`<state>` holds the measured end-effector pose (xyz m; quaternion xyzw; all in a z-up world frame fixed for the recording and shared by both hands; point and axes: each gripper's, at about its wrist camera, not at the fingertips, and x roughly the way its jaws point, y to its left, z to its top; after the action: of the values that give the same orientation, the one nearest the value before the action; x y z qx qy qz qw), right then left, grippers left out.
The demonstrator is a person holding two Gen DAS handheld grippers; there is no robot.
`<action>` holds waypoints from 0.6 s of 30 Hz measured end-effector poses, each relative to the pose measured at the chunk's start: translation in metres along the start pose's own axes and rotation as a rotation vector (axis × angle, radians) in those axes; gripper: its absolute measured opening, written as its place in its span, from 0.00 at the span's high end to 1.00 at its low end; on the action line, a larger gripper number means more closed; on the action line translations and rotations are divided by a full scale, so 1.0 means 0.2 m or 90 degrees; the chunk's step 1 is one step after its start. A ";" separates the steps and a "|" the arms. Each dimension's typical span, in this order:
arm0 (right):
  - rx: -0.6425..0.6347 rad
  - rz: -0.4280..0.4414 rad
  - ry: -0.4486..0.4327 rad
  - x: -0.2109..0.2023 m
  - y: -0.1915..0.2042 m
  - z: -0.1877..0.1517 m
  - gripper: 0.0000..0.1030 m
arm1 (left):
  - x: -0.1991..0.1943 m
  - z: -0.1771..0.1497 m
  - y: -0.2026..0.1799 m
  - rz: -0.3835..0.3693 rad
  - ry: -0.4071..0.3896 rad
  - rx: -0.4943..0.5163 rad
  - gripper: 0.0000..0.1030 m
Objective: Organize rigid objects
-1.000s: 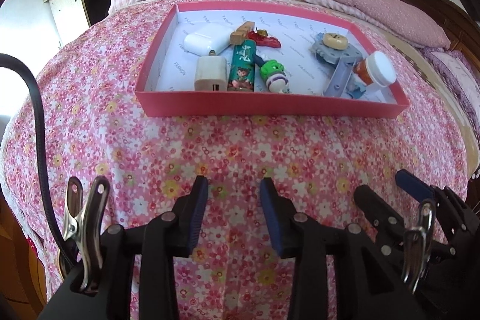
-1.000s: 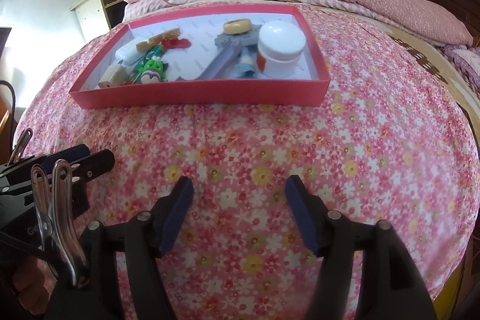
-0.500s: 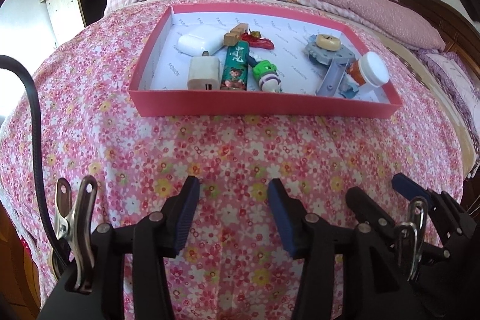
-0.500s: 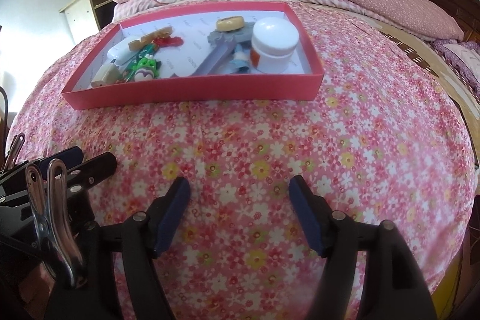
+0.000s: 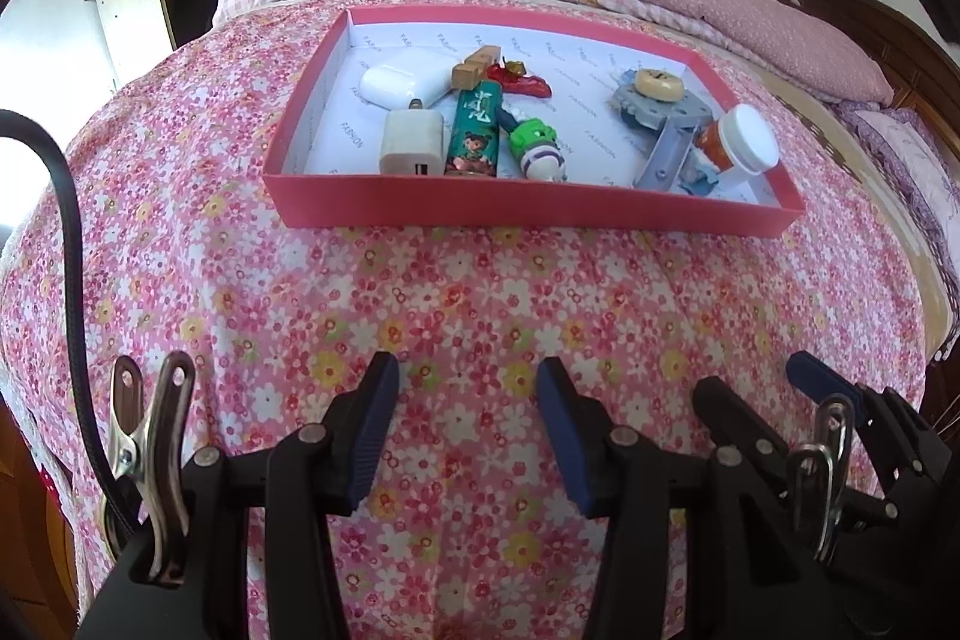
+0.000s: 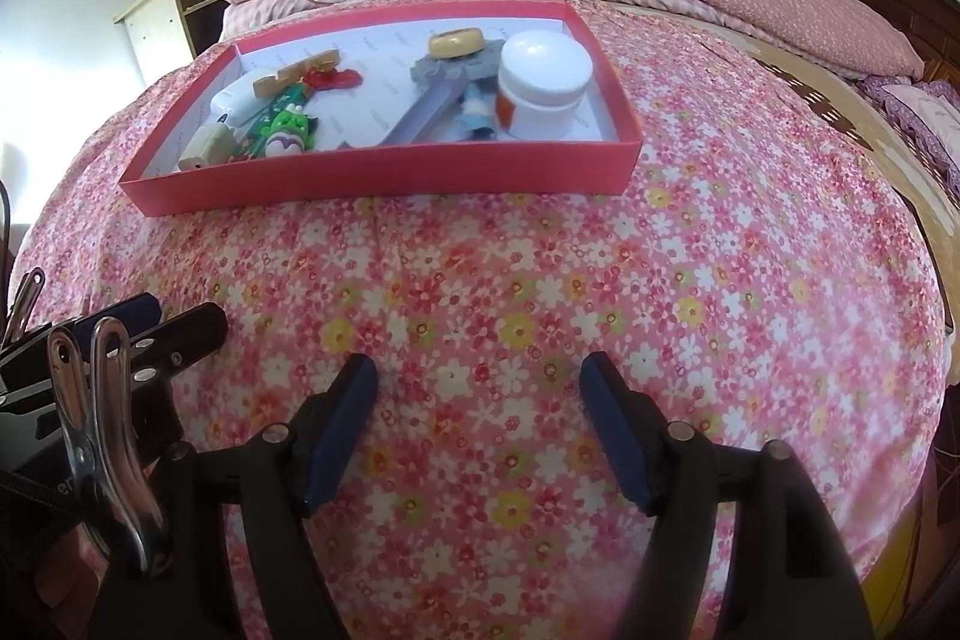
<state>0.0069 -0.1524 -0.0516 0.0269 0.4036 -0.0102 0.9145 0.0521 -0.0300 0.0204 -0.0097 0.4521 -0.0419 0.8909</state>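
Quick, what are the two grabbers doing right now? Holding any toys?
Left gripper: open, holding nothing.
Right gripper: jaws opening, nothing between them.

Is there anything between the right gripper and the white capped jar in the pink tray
Only the pink tray's near wall. Otherwise bare floral bedspread lies between the right gripper, its empty jaws opening, and the white-capped jar in the tray's right end.
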 end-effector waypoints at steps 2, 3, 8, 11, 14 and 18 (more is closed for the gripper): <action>0.003 0.001 0.000 0.00 0.00 0.00 0.28 | 0.00 0.00 0.00 -0.003 0.002 -0.001 0.51; 0.004 0.001 -0.001 0.00 0.00 0.00 0.28 | 0.00 0.00 0.00 -0.004 0.002 -0.001 0.51; 0.001 0.002 -0.002 0.00 0.00 0.00 0.27 | 0.00 0.00 0.01 -0.004 -0.003 -0.006 0.51; 0.001 0.001 -0.005 0.00 0.00 0.00 0.26 | 0.00 0.00 0.01 -0.005 -0.004 -0.007 0.51; 0.002 0.001 -0.004 0.01 0.00 0.00 0.26 | 0.00 0.00 0.01 -0.006 -0.002 -0.009 0.51; 0.002 0.000 -0.004 0.01 0.00 0.01 0.26 | 0.00 0.00 0.02 -0.007 0.001 -0.012 0.51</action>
<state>0.0087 -0.1518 -0.0519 0.0285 0.4010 -0.0109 0.9156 0.0533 -0.0268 0.0198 -0.0204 0.4529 -0.0426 0.8903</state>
